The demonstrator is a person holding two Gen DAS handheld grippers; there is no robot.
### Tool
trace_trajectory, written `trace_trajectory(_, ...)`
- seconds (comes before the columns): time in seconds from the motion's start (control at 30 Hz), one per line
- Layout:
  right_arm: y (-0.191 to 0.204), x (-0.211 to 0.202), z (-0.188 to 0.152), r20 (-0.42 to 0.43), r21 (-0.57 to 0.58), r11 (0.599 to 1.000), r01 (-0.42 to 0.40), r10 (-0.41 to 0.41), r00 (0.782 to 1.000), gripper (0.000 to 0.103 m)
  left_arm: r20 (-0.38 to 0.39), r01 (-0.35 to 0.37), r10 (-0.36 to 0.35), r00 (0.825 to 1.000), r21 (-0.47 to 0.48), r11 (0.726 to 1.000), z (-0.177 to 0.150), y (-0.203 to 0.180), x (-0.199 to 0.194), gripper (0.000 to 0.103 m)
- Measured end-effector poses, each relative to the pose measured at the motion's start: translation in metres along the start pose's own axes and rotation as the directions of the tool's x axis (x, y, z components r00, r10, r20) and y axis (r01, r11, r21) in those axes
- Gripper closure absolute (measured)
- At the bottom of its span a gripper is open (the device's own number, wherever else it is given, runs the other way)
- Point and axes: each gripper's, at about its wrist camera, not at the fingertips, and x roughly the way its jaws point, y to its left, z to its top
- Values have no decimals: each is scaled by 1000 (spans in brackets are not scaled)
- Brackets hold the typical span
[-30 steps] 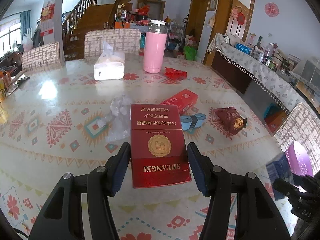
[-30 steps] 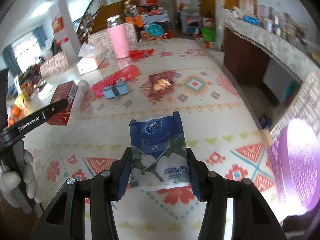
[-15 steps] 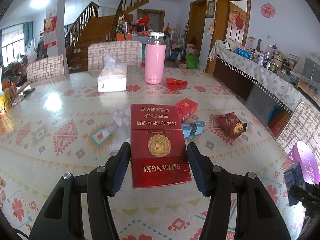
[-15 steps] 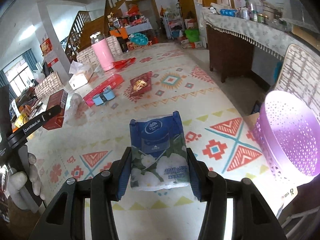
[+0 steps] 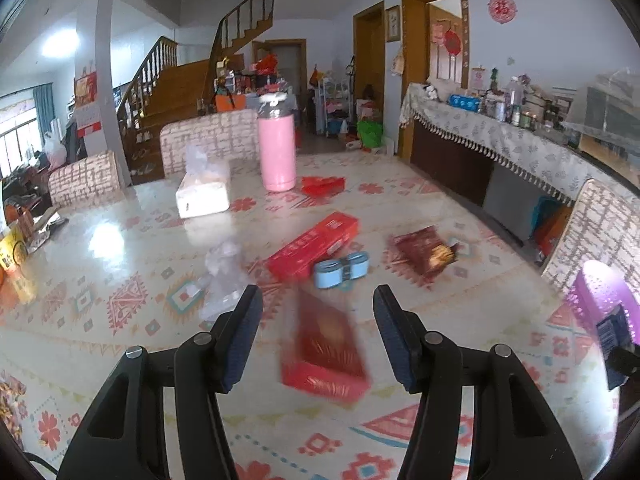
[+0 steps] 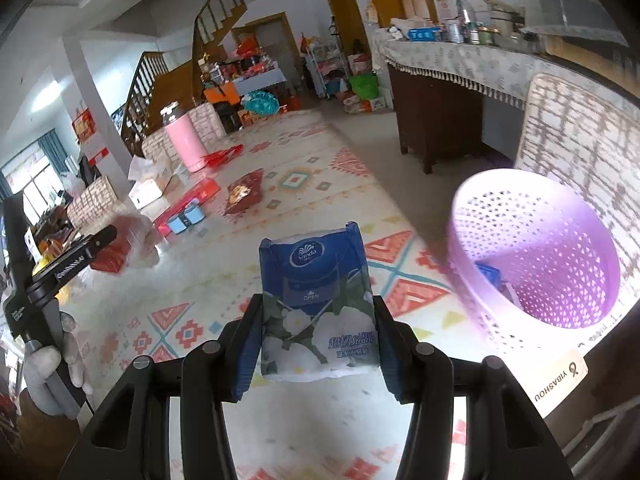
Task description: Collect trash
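My left gripper [image 5: 318, 300] is open. The red Shuangxi carton [image 5: 326, 346] lies blurred on the patterned table [image 5: 460, 412] below its fingers, free of them. My right gripper [image 6: 318, 312] is shut on a blue Vinda tissue pack [image 6: 318, 304], held above the table just left of the purple perforated basket [image 6: 536, 256], which has a blue item inside. The left gripper also shows in the right wrist view [image 6: 96, 240] at far left.
On the table lie a long red box [image 5: 314, 246], a blue tape pair [image 5: 342, 270], a dark red packet [image 5: 426, 254], clear plastic wrap [image 5: 224, 276], a tissue box [image 5: 204, 192], a pink flask [image 5: 277, 148] and red wrapper [image 5: 322, 185]. Chairs ring the table.
My left gripper opened and the red carton dropped onto the table. My right gripper carried the tissue pack to the right, closer to the purple basket.
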Motion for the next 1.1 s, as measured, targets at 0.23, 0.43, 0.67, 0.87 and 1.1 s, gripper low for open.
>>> trace_trajectory(0.23,-29,-13,-3,31,48,999,-24,23,999,47,25,38,-40,999,59,998,10,-42,-23,46)
trace_trajectory(0.43,-53,-21,-7,37,87,995,-50,46,998,47,-52,86,-83,995,69,994,11,-52,-17,45)
trace_trajectory(0.67,-67,-28,-15,37,88,994,-66,63,997,47,-232,79,-114,966,-155,985,2,21,17,35)
trace_trajectory(0.87,-75,-22,-21,26,105,990,-90,88,996,47,-319,101,-162,934,-197,975,-15,43,42,34)
trace_trajectory(1.1,-71,-22,-20,22,98,990,-100,98,995,46,-363,77,-86,928,-39,996,-26,11,64,22)
